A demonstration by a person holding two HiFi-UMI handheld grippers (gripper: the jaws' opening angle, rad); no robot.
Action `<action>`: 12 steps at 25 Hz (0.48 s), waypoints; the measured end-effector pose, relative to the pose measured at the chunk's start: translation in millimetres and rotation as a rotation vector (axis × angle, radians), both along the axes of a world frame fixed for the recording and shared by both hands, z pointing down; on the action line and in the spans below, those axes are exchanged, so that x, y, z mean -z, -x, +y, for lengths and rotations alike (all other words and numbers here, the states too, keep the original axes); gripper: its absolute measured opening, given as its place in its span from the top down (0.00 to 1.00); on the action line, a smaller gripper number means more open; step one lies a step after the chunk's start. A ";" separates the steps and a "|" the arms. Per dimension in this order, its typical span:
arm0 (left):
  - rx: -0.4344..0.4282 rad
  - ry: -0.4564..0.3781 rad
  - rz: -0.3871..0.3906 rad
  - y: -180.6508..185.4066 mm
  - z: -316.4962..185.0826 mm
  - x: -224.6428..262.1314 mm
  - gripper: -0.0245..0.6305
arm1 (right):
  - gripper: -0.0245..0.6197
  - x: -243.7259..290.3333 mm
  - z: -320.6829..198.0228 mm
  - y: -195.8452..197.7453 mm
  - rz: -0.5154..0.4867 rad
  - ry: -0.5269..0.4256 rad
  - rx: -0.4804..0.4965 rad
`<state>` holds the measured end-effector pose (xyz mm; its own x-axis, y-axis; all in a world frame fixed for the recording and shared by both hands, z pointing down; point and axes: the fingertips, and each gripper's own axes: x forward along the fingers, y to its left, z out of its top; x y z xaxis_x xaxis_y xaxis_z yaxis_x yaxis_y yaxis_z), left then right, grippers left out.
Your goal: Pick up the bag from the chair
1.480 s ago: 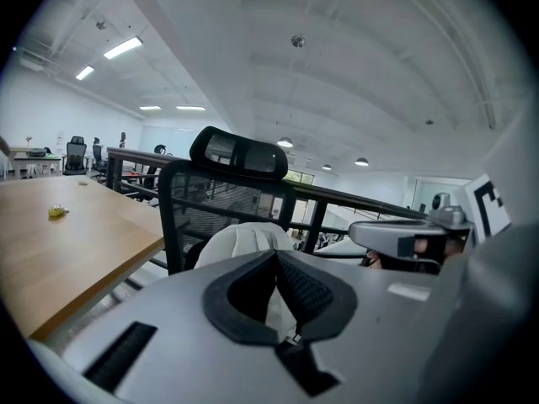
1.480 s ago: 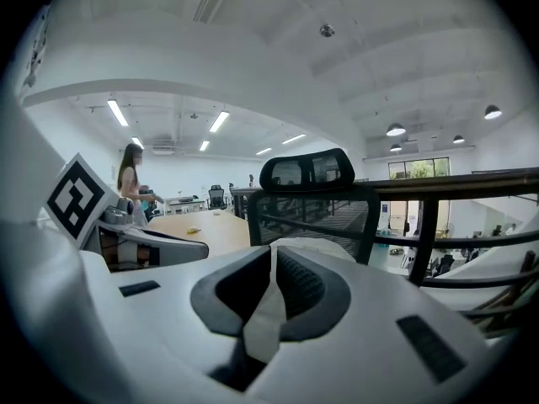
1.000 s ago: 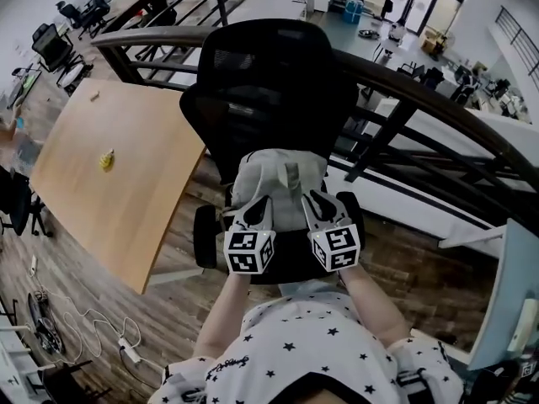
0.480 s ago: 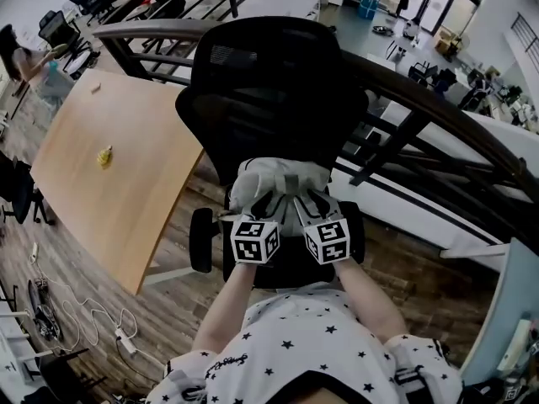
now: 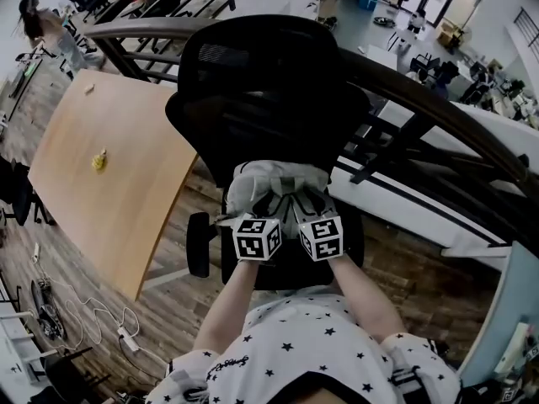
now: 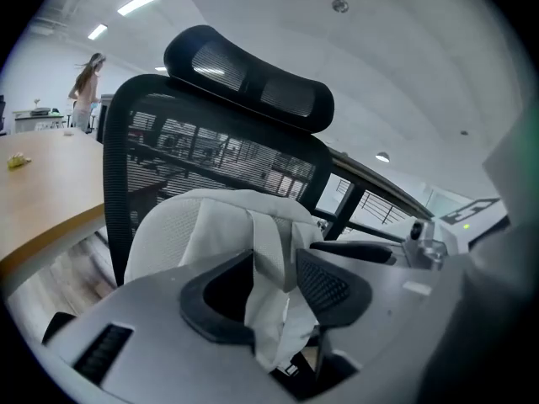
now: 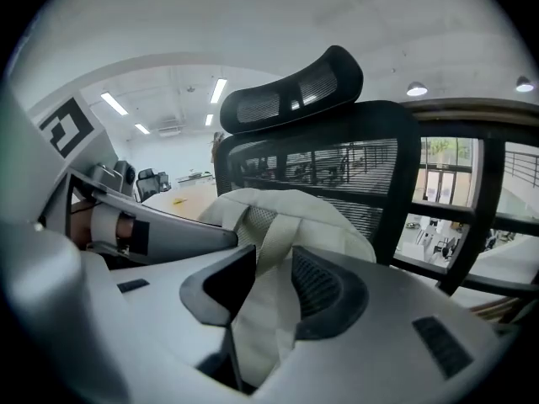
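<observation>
Pale bag (image 5: 274, 182) on black chair (image 5: 268, 82), left claw (image 5: 271, 202) and right claw (image 5: 301, 202) at it

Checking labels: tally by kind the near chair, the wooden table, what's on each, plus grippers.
Office chair: 1
White bag: 1
Grippers, left gripper and right gripper: 2
Wooden table: 1
Small yellow item: 1
Total: 6

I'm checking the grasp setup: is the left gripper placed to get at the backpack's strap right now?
Probably yes. The left gripper has just been opening its jaws, and the white strap hangs between them; nothing blocks it.
</observation>
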<state>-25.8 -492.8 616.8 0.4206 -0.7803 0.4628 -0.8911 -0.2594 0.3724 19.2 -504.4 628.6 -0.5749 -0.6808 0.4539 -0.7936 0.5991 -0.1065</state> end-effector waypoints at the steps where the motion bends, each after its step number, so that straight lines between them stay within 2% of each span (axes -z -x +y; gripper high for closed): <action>1: -0.008 0.002 0.001 -2.3 -2.4 -0.5 0.71 | 0.77 0.1 -3.0 -0.8 -0.002 -0.001 -0.001; 6: -0.023 0.006 0.021 -6.8 -13.2 -0.6 0.72 | 0.81 2.3 -11.3 -2.0 -0.015 -0.002 0.006; 9: -0.012 0.048 0.010 -7.0 -18.6 -9.5 0.73 | 0.83 5.3 -13.6 -1.6 -0.027 -0.019 0.024; 10: -0.009 0.066 0.012 -7.7 -19.3 -13.3 0.73 | 0.86 6.4 -13.8 -1.4 -0.027 -0.025 0.029; 12: -0.005 0.089 0.043 -9.5 -20.1 -17.6 0.70 | 0.88 7.5 -12.9 -1.4 -0.024 -0.028 0.038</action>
